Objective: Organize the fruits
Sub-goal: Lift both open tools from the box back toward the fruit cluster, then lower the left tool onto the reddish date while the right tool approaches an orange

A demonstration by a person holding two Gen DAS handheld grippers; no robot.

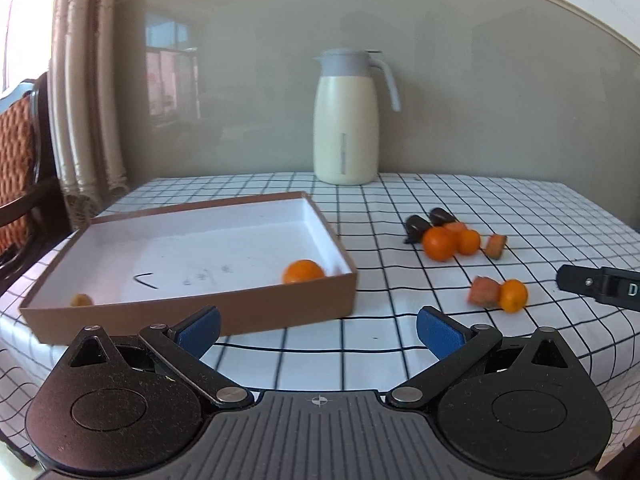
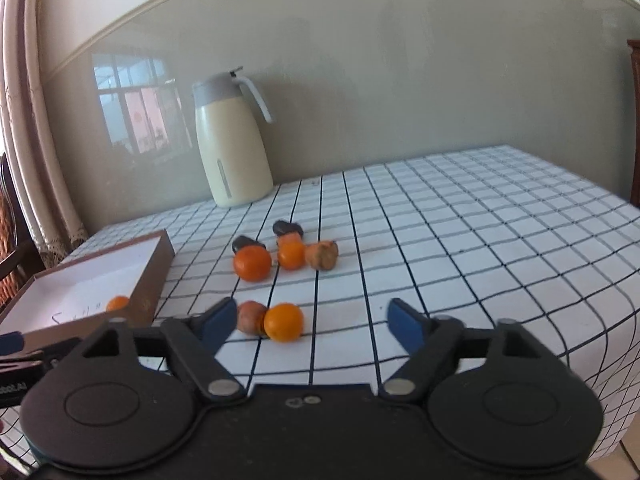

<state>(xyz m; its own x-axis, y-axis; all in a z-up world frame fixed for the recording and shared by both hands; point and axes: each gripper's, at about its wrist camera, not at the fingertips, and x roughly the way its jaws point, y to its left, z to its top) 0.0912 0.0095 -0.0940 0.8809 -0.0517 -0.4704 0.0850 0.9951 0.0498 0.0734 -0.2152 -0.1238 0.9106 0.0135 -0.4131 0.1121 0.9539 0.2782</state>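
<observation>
A brown cardboard box (image 1: 280,300) with a white inside lies on the checked tablecloth at the left. It holds an orange (image 1: 303,272) and a smaller fruit (image 1: 82,300). To its right lie loose fruits: a near orange (image 1: 513,295) beside a reddish piece (image 1: 484,291), and a far cluster of oranges (image 1: 440,243) with two dark fruits (image 1: 416,226). My left gripper (image 1: 318,330) is open and empty before the box. My right gripper (image 2: 312,322) is open and empty, just short of the near orange (image 2: 283,322). The box also shows in the right wrist view (image 2: 154,280).
A cream thermos jug (image 1: 346,120) with a grey lid stands at the back by the wall. A curtain (image 1: 84,80) and a wicker chair (image 1: 16,160) are at the left. The table's front edge is close below both grippers.
</observation>
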